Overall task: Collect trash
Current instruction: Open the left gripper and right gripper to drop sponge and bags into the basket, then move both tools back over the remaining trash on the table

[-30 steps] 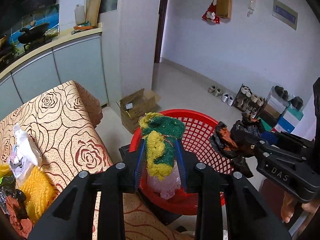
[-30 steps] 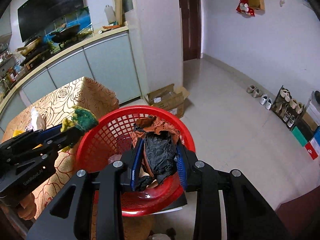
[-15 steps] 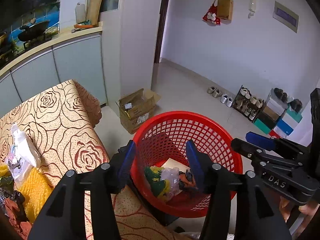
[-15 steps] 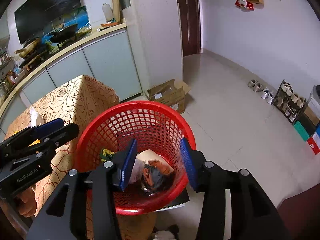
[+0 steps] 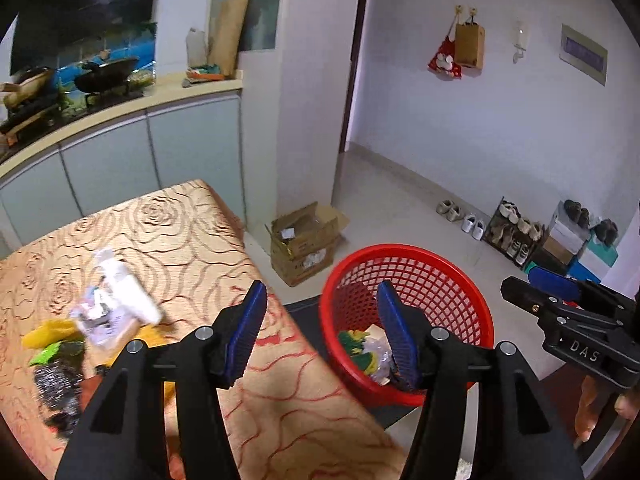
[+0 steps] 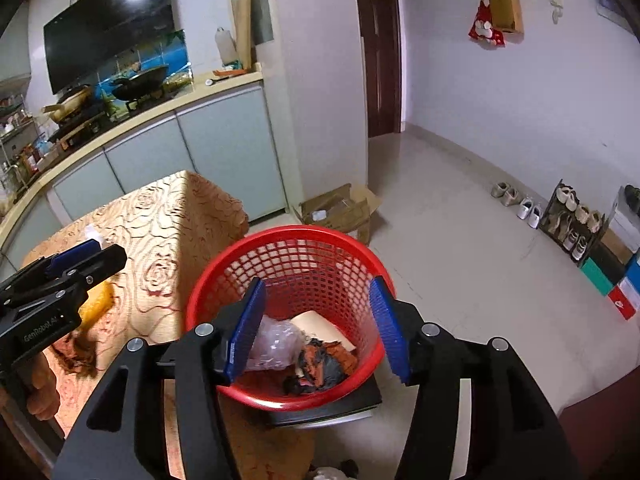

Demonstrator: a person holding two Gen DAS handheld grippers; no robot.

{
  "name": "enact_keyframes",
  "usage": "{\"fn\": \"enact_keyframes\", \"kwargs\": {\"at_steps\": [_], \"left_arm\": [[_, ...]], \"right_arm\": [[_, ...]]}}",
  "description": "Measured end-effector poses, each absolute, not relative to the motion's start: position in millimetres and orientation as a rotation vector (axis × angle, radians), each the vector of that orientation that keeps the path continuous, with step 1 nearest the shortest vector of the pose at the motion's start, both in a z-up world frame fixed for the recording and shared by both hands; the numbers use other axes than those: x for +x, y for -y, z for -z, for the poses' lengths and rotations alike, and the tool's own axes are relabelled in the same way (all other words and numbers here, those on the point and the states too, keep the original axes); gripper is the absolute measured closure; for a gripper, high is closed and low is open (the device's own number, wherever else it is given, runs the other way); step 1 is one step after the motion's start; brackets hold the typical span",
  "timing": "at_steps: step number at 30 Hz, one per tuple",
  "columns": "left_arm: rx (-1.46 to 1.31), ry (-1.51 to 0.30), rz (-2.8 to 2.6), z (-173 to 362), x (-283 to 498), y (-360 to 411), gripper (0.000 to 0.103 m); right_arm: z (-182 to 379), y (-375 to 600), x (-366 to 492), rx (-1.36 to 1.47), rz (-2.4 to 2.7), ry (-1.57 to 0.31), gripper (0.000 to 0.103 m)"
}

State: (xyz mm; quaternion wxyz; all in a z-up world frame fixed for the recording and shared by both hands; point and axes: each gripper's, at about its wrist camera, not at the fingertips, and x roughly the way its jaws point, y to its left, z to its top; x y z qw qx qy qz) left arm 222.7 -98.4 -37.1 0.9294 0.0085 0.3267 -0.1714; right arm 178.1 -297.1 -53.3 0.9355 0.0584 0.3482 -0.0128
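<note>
A red mesh basket [image 5: 404, 256] [image 6: 288, 240] stands beside the table and holds a green-yellow sponge [image 5: 354, 346], clear plastic [image 6: 272, 340] and an orange-black wrapper [image 6: 320, 364]. My left gripper [image 5: 322, 332] is open and empty over the table edge, left of the basket. My right gripper [image 6: 316, 326] is open and empty above the basket. More trash lies on the table at left: a white packet [image 5: 116, 300], a yellow piece [image 5: 44, 328] and a dark scrap [image 5: 56, 380].
The table has a gold rose-patterned cloth [image 5: 168, 232]. A cardboard box [image 5: 304, 240] sits on the floor behind the basket. Shoes and a shoe rack [image 5: 512, 228] line the far wall. Kitchen cabinets [image 6: 160, 152] run behind the table.
Both grippers opened and dropped their trash into the basket. The left gripper has since swung left, toward the table.
</note>
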Motion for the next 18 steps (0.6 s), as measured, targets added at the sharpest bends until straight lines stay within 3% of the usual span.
{"fn": "enact_keyframes", "kwargs": {"at_steps": [8,18], "left_arm": [[-0.022,-0.630,0.268,20.2,191.6,49.7,0.042],[-0.081,-0.594,0.072,8.8,149.8,-44.8,0.039]], "right_arm": [[40.5,260.5,159.6,0.114,-0.042,-0.671,0.041],[33.2,196.1,148.7,0.066,-0.180,-0.657,0.038]]}}
